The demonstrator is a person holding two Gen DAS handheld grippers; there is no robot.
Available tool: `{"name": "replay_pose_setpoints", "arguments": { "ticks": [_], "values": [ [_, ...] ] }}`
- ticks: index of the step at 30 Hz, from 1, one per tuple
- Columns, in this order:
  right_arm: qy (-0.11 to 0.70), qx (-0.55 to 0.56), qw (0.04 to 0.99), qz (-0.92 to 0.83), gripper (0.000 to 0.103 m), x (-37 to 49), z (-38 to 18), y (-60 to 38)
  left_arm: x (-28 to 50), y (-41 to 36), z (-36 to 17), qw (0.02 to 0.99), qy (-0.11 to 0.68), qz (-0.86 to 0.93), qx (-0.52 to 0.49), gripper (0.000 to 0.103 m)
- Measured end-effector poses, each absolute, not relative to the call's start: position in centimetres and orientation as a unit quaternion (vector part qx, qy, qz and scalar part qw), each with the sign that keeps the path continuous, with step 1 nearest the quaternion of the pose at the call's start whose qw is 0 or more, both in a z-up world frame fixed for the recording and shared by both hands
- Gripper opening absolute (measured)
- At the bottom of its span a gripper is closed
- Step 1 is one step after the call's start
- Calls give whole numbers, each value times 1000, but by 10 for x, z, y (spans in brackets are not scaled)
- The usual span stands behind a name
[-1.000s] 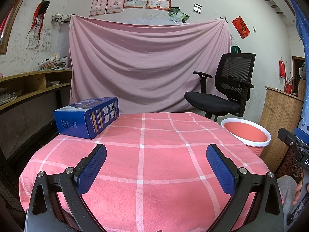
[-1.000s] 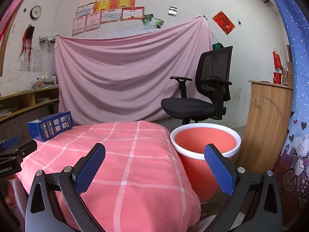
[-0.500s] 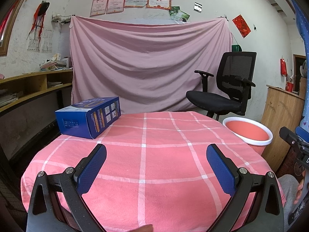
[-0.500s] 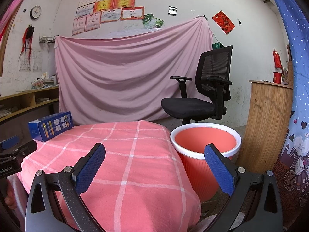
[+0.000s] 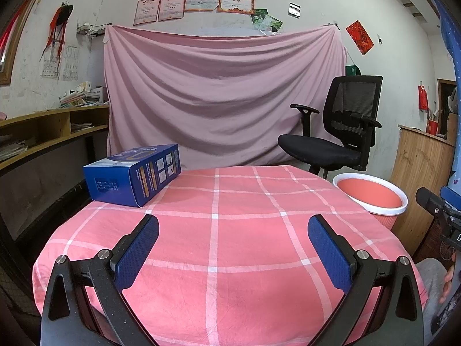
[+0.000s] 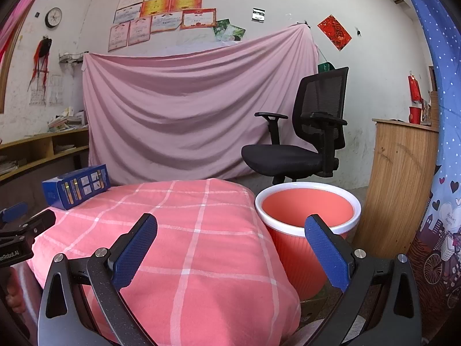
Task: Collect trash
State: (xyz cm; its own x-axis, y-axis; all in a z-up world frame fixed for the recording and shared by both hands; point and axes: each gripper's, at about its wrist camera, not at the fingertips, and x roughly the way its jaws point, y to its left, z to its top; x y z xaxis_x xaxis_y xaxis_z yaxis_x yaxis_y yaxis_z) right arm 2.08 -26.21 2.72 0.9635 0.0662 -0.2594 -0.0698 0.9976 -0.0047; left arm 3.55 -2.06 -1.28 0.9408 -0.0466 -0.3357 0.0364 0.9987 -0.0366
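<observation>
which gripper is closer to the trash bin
The right gripper: the salmon bin sits just past its right finger. From the left gripper, the bin lies beyond the table's far right edge.

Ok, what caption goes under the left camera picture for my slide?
Open left gripper above a pink checked table, blue box ahead, red bin to the right.

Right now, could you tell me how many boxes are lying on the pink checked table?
1. The blue box lies at the far left corner of the table, across from the orange bin standing beside the table's right edge. No others are visible.
</observation>
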Motion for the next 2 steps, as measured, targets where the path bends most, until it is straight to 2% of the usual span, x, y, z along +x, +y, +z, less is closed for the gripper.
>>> {"name": "replay_pose_setpoints", "arguments": {
  "ticks": [2],
  "values": [
    [131, -7, 991, 35, 103, 20, 27, -261, 36, -20, -13, 985, 172, -21, -16, 101]
  ]
}}
